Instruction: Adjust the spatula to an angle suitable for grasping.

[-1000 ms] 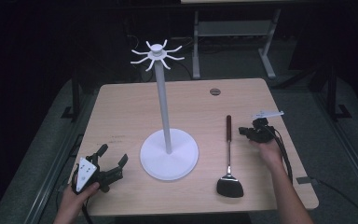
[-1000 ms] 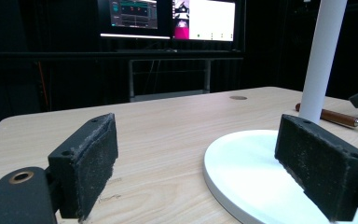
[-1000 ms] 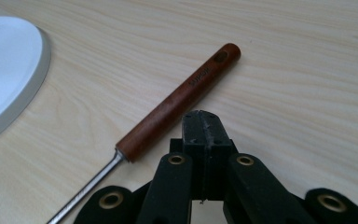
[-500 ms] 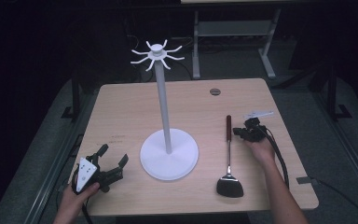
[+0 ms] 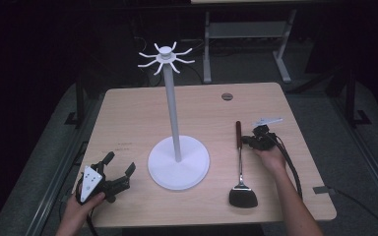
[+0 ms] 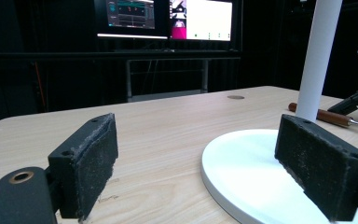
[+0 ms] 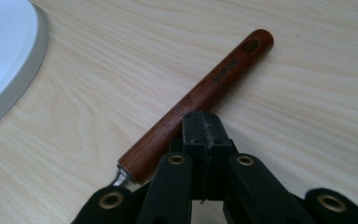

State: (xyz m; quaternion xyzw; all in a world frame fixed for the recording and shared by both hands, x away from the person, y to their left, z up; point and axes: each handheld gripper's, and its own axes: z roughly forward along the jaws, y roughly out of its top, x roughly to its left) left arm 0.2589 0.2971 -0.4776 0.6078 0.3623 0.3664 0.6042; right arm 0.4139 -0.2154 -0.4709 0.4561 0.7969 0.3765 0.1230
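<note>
A spatula lies on the table's right half, its wooden handle (image 5: 237, 136) pointing away and its black head (image 5: 242, 196) near the front edge. My right gripper (image 5: 245, 140) sits just right of the handle. In the right gripper view its jaws (image 7: 203, 122) are pressed together with nothing between them, their tip against the side of the handle (image 7: 200, 95), marked SUPOR. A white stand (image 5: 178, 162) with a tall pole and a ring of hooks (image 5: 166, 56) stands mid-table. My left gripper (image 5: 119, 162) rests open at the front left, its pads (image 6: 91, 163) wide apart, facing the stand's base (image 6: 247, 172).
A small round grommet (image 5: 227, 96) sits in the table near its far edge. A metal frame (image 5: 246, 37) stands on the floor beyond the table. Monitors (image 6: 168, 18) glow in the dark background. Cables trail from both grippers.
My right gripper has moved left and a little nearer, up to the spatula's handle. The left gripper has stayed where it was.
</note>
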